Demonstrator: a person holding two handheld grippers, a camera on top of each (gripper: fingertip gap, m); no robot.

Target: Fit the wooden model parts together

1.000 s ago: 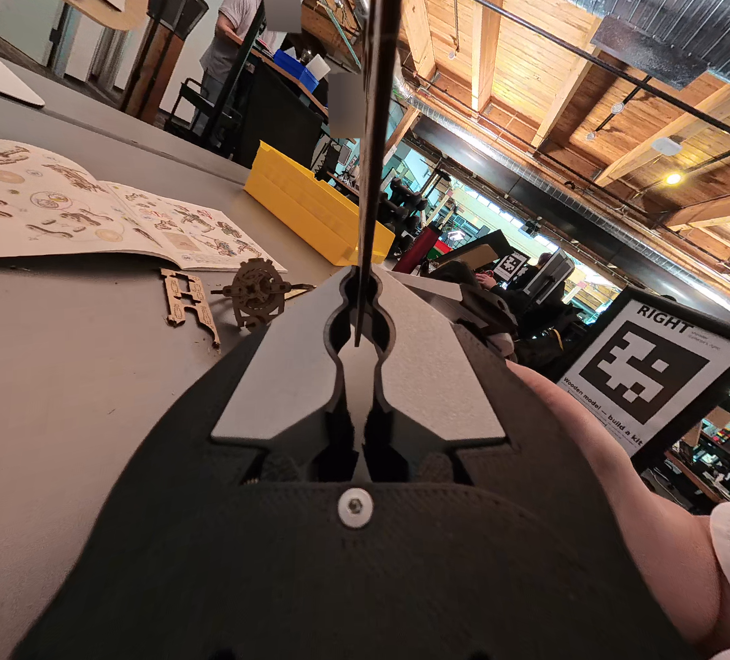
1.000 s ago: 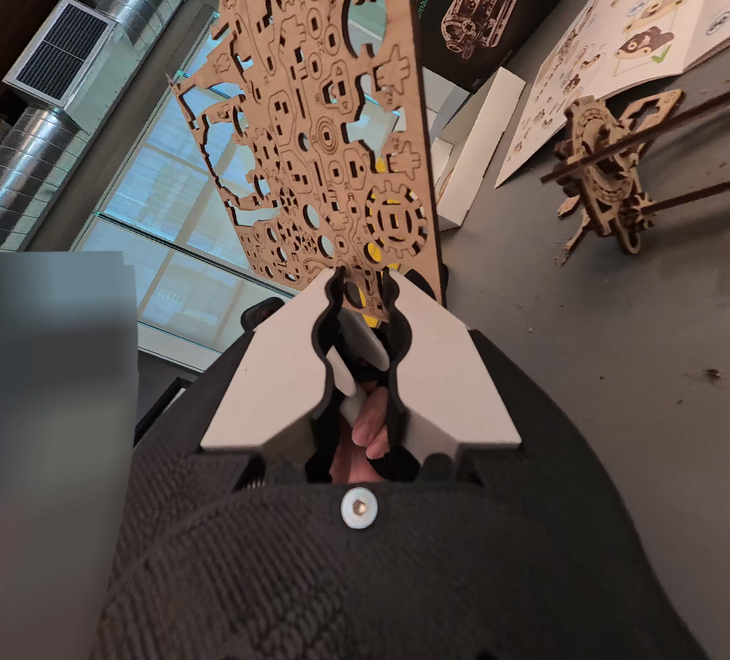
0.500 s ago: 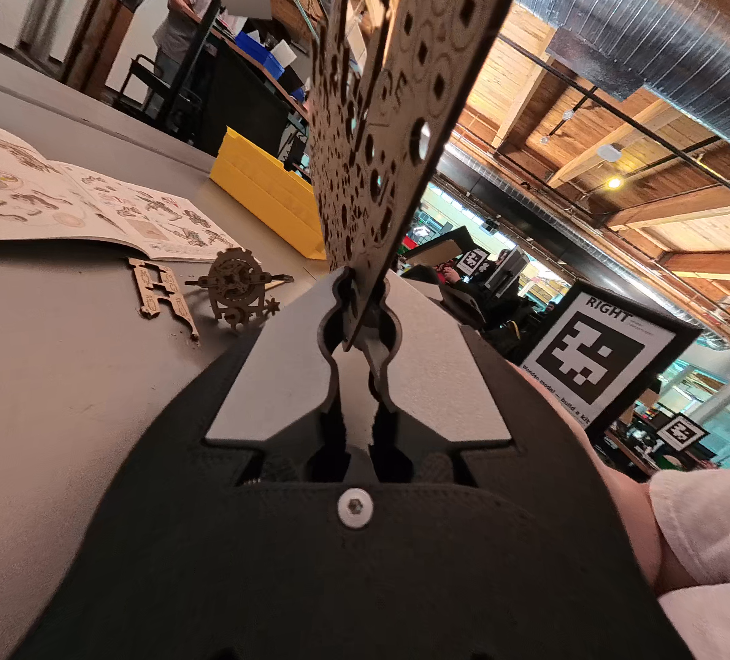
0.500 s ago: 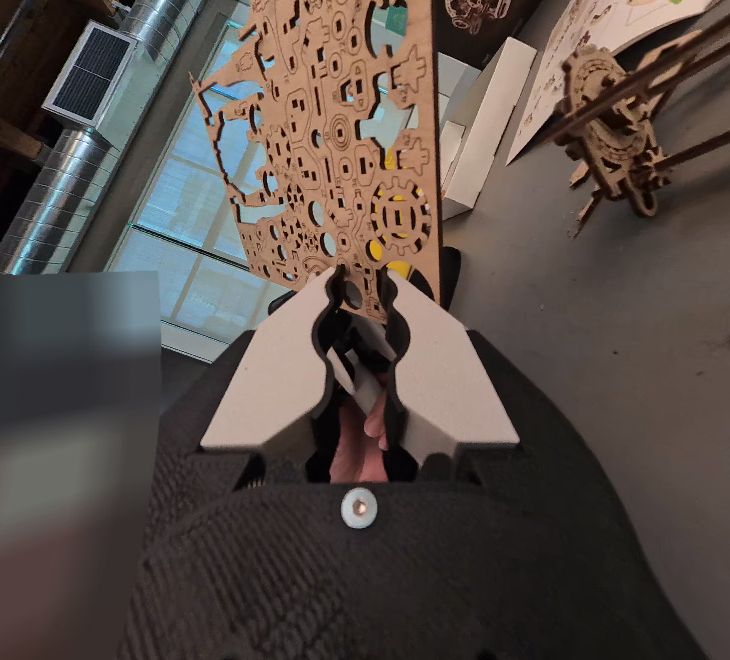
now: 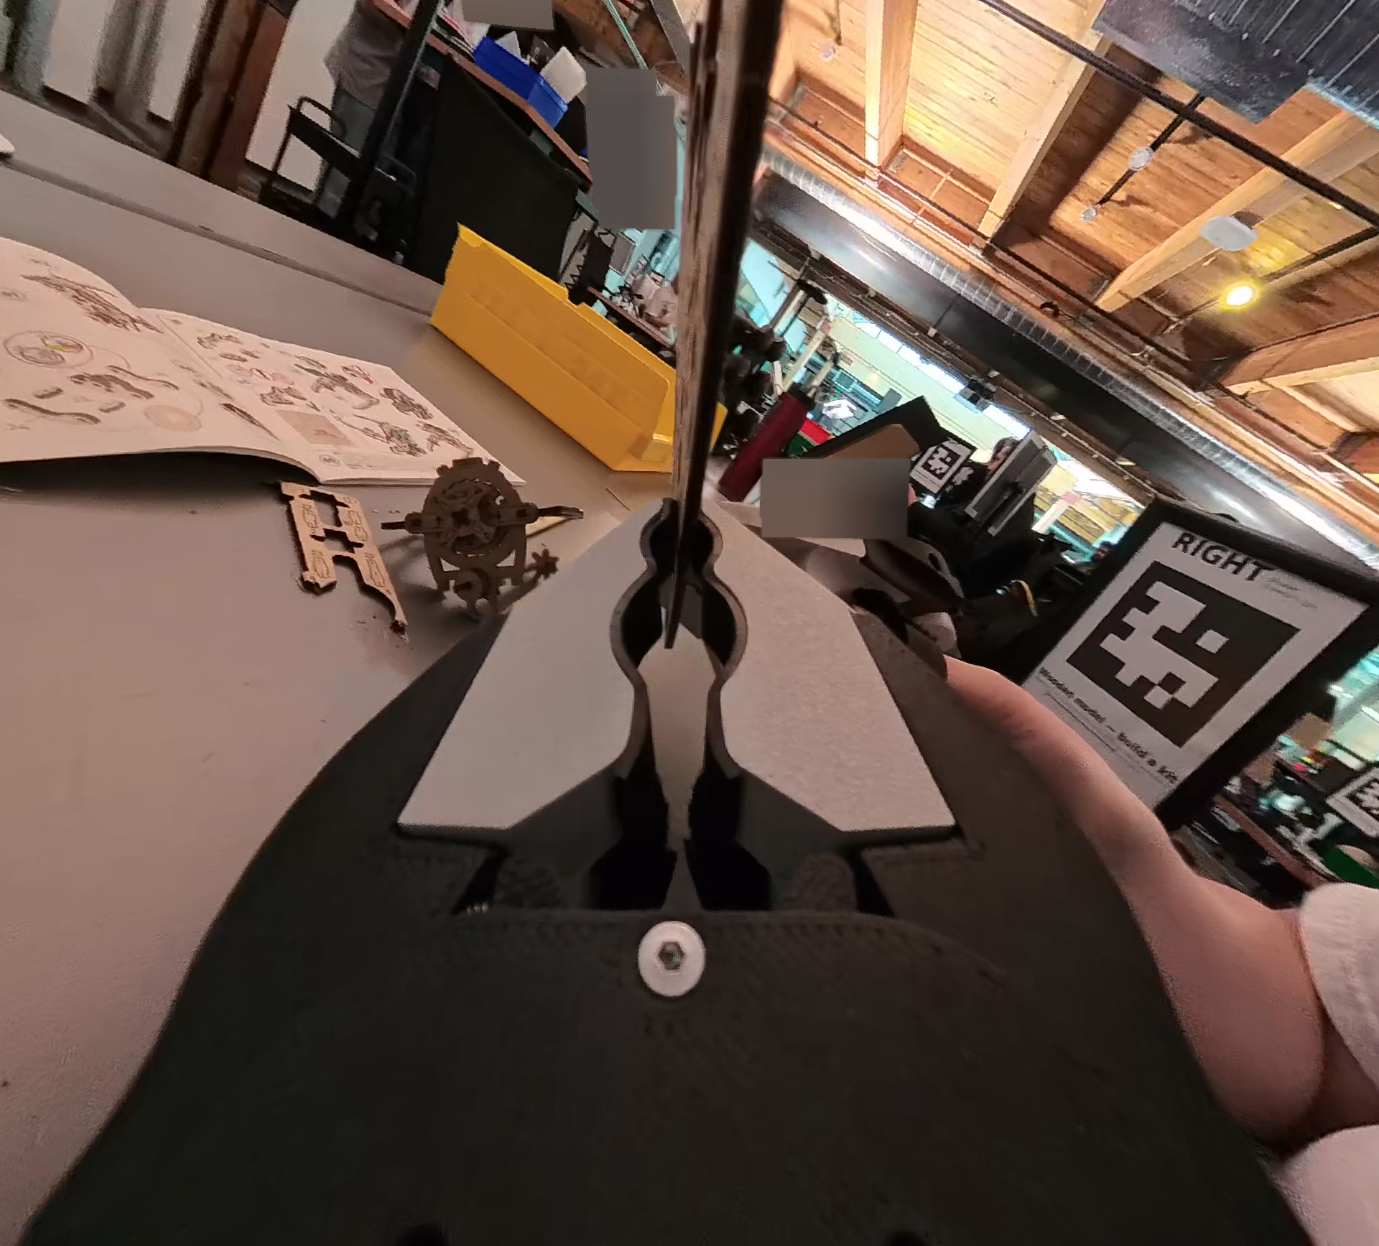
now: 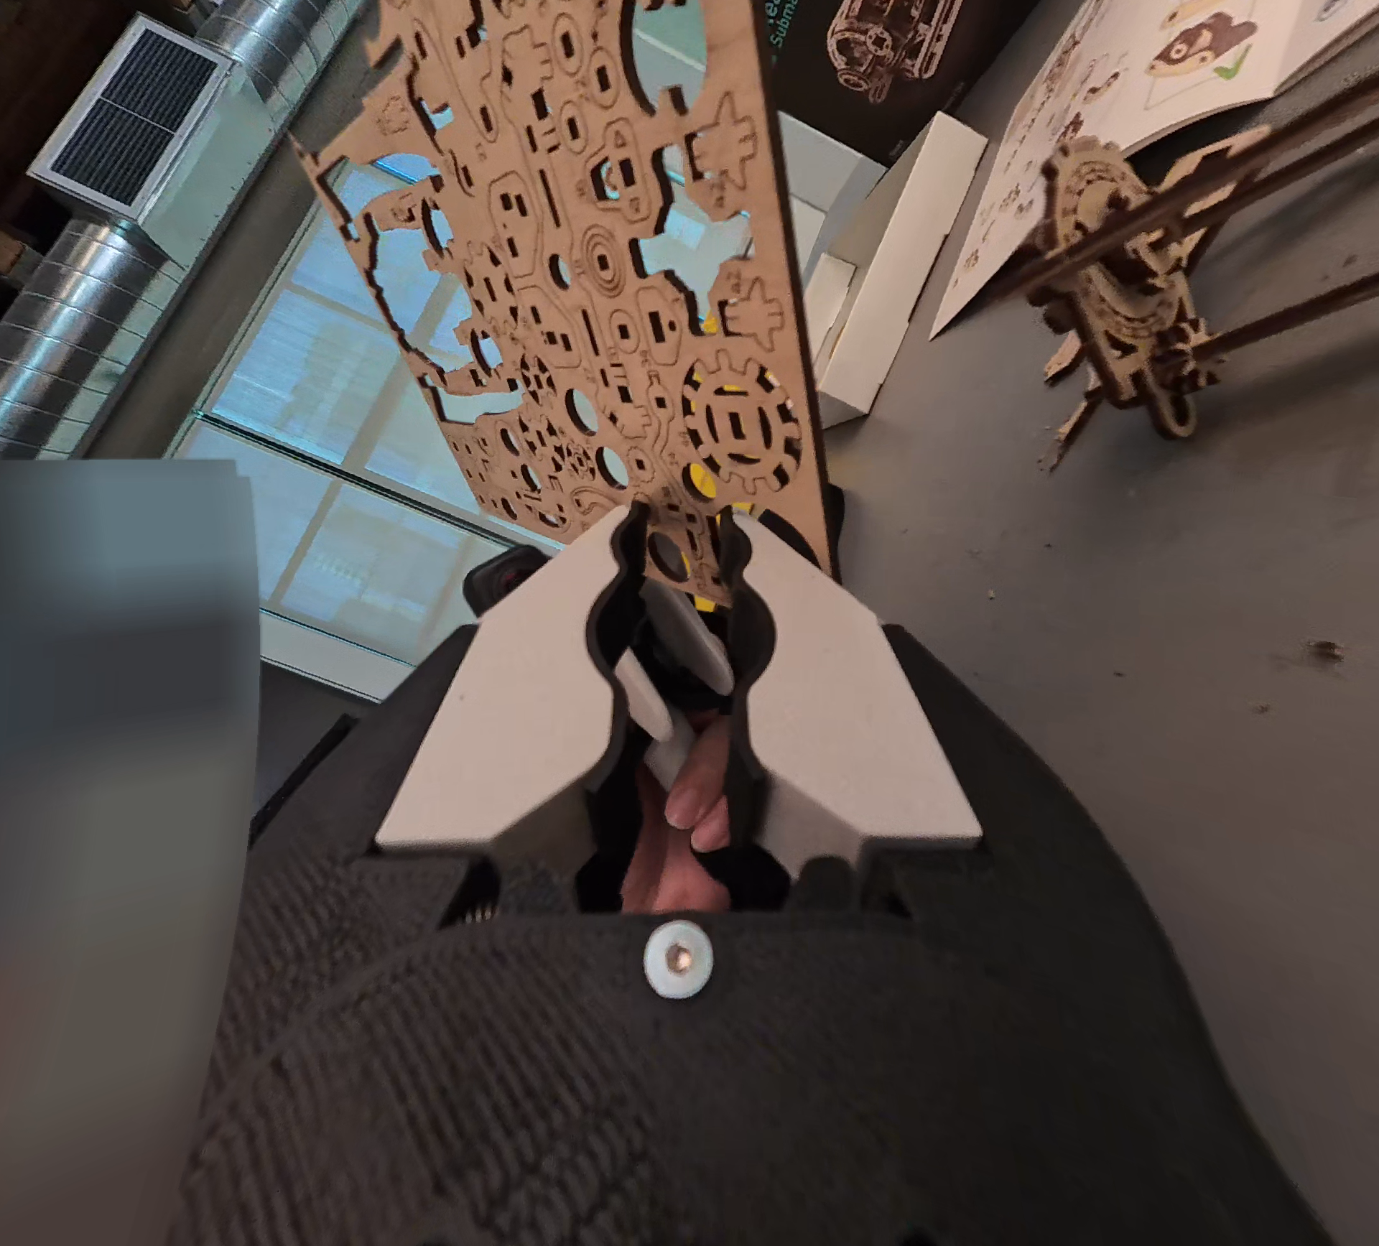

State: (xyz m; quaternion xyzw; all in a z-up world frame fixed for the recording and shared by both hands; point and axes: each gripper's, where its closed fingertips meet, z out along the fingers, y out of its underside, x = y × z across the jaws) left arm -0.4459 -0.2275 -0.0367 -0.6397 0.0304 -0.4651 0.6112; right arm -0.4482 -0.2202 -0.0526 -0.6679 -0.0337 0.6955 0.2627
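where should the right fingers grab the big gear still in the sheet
Judging by its pose, take the big gear by its toothed rim, face-on to the wooden sheet. It is a flat disc sitting near the sheet's lower edge, just above where the left gripper pinches the sheet edge-on, so a push there should free it.

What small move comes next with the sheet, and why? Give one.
Probably bring the right hand-held gripper onto the gear and press it out. The left hand-held gripper is shut on the sheet and holds it upright off the table; the right one's jaws stand open at the sheet's bottom edge, and the gear sits in the sheet just above them.
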